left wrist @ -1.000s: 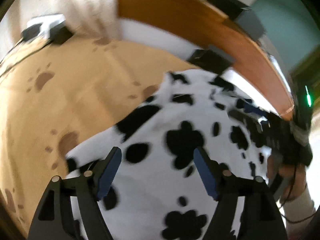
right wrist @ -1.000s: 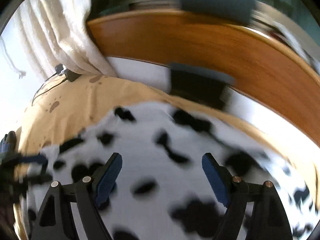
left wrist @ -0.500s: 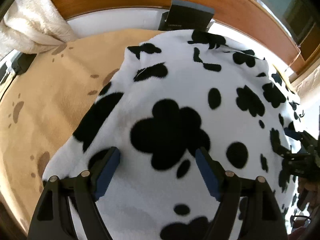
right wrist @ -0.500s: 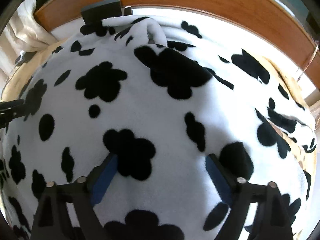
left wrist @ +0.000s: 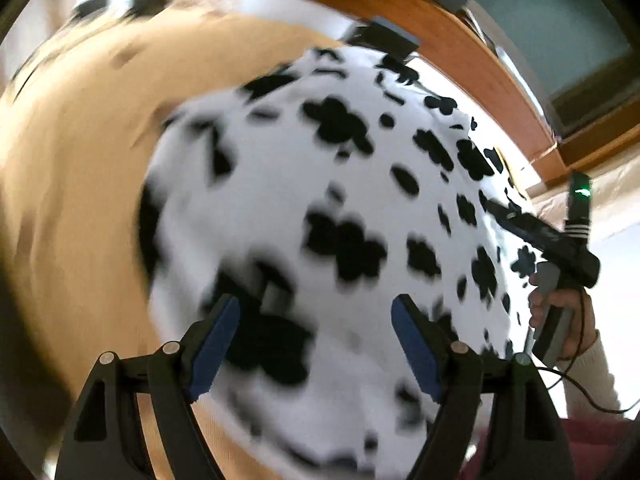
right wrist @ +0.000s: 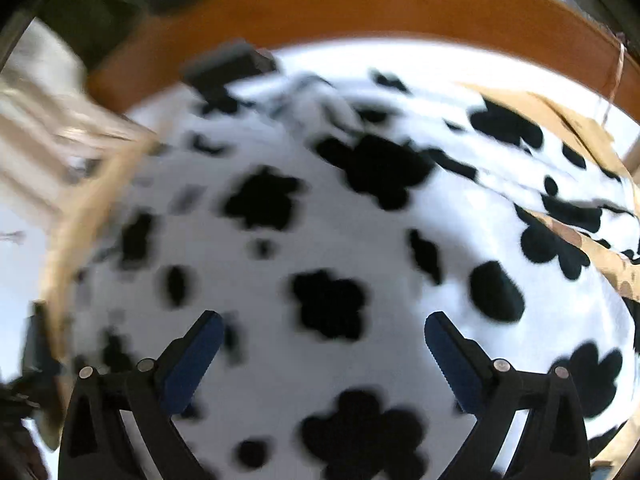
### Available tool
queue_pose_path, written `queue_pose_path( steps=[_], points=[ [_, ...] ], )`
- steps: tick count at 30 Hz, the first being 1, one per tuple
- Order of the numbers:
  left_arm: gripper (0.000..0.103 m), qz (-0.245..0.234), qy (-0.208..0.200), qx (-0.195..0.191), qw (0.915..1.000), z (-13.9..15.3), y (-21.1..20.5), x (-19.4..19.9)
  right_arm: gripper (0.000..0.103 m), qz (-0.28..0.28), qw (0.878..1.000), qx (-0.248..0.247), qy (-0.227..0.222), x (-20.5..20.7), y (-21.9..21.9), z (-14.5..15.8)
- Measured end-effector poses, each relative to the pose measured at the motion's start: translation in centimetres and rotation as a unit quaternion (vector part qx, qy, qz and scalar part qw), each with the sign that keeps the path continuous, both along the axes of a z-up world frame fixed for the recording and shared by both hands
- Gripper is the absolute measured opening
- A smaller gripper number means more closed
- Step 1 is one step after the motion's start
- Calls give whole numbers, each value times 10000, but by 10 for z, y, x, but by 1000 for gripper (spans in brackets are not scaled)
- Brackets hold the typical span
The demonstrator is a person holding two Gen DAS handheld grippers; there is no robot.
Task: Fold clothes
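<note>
In the left wrist view, the left gripper [left wrist: 316,340] is hovering with its jaws spread and nothing between them, above the cow-spotted fleece garment [left wrist: 360,208] lying on the tan bedspread [left wrist: 72,200]. The person's hand [left wrist: 560,320] is holding the other tool at the right edge.

In the right wrist view, the right gripper [right wrist: 320,348] is gaping wide, also released, over the same fleece [right wrist: 320,220]. The frames are blurring; a hasty pinch could catch two layers of the thick pile and skew the fold.
</note>
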State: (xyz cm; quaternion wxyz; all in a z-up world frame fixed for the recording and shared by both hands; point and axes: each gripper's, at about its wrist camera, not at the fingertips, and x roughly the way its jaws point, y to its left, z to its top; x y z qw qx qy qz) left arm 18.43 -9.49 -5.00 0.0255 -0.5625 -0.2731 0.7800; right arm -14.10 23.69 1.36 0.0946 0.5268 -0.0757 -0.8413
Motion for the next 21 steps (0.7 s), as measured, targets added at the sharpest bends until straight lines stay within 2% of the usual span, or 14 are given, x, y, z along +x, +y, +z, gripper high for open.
queue_pose_path(
  steps=[4,6,10,14,19,20,21],
  points=[
    [82,626,-252,980,9929,-17,-2,67,102,782,9954,-348,418,85,-7,28],
    [82,706,-220,1127,9909,-20,8,93,102,1031,9929,-355,476,103,-16,25],
    [82,784,-115,1517,9852,-27,34,128,102,1270,9908,-207,409,165,-2,12],
    [82,955,-129,1664,9813,-35,54,139,102,1099,9926,-427,285,196,14,-2],
    [81,820,-39,1815,9800,-45,77,143,102,1044,9926,-450,431,241,40,2],
    [80,813,-55,1789,9805,-48,80,143,102,1042,9927,-382,463,248,44,3],
    [75,811,-77,1744,9813,-51,84,144,102,1039,9929,-315,495,256,47,4]
  ],
)
